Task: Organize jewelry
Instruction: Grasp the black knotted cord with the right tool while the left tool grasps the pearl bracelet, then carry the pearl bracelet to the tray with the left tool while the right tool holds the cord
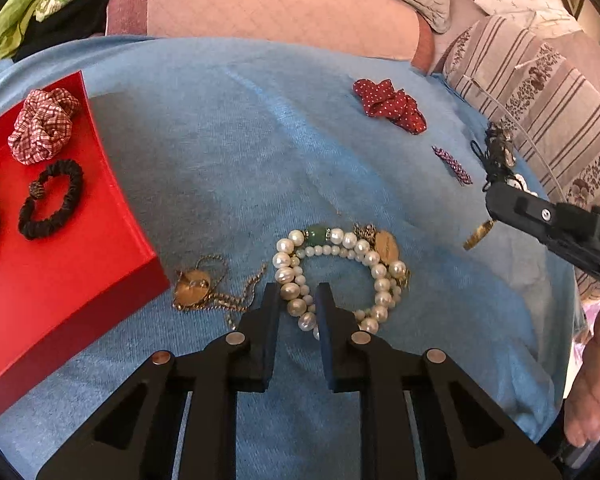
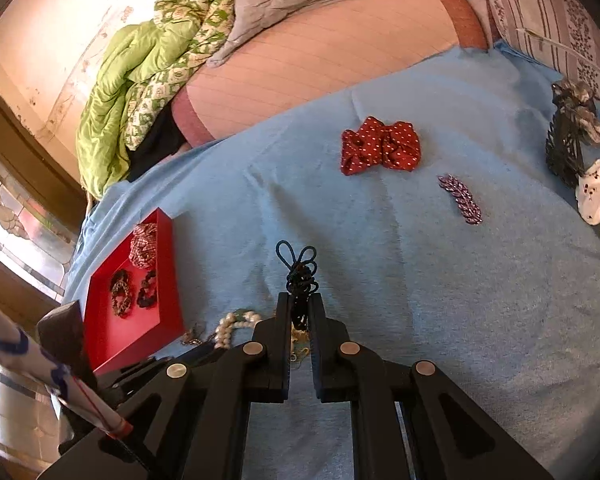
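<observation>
On the blue cloth [image 1: 240,140] lies a coiled pearl bracelet [image 1: 376,276] with a green bead and gold charms. My left gripper [image 1: 298,296] is down on its near side, pads pressed on the pearl strands between them. A gold chain with a pendant [image 1: 194,286] lies just left of it. My right gripper [image 2: 300,300] is shut on a bundle of dark blue cord hair ties [image 2: 300,272], lifted off the cloth. From the left wrist view that gripper [image 1: 494,200] hovers at the right. The red tray [image 1: 40,280] holds several scrunchies.
A red dotted scrunchie [image 2: 380,148] and a purple beaded clip [image 2: 460,198] lie further back. At far right sit a black claw clip [image 2: 564,148], a grey scrunchie [image 2: 580,100] and a white scrunchie [image 2: 598,200]. A person's hand [image 1: 592,380] is at right. Pillows and bedding lie behind.
</observation>
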A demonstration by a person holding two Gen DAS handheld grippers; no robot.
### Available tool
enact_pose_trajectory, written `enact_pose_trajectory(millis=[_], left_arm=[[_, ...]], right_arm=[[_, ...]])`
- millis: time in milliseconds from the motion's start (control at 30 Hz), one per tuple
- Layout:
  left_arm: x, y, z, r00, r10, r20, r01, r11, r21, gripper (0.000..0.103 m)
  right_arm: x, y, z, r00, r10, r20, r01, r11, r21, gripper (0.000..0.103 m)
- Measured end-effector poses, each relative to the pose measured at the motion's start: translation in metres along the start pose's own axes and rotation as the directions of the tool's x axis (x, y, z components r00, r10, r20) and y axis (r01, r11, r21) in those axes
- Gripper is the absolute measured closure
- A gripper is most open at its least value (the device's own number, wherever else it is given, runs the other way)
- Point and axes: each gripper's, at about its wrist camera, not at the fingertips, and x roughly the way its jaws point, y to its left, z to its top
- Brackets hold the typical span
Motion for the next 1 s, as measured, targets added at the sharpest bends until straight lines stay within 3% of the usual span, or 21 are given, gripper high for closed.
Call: enact_pose_trajectory(millis=[100,367,633,1000], left_arm=[[-0.004,-0.002,0.001,1.000,-0.008,0.018,0.008,1.000,0.019,0.094],[-0.046,-0.006,0.007,0.986,-0.073,0.147,0.064,0.996,0.066,0.094],[-0.079,-0.014,0.010,0.968,-0.071,0.242,0.042,0.992,0.123,0.094],[-0.106,-0.009,0.016,0.948,-0.076,0.310,0.039,0.992,0.123,0.094]], right_arm=[[-0.001,0.002,0.001,1.000,-0.001,0.006,0.001,1.000,-0.005,0.094],[-0.009,0.001,0.004,0.999,0.014,0.042,-0.014,1.000,0.002,0.094],[-0.012,0.007,0.003,0.998,0.024,0.054,-0.023,1.000,-0.019,0.094],[-0.012,0.018,0.002,0.997,0.044,0.062,-0.041,0.998,-0.058,0.094]])
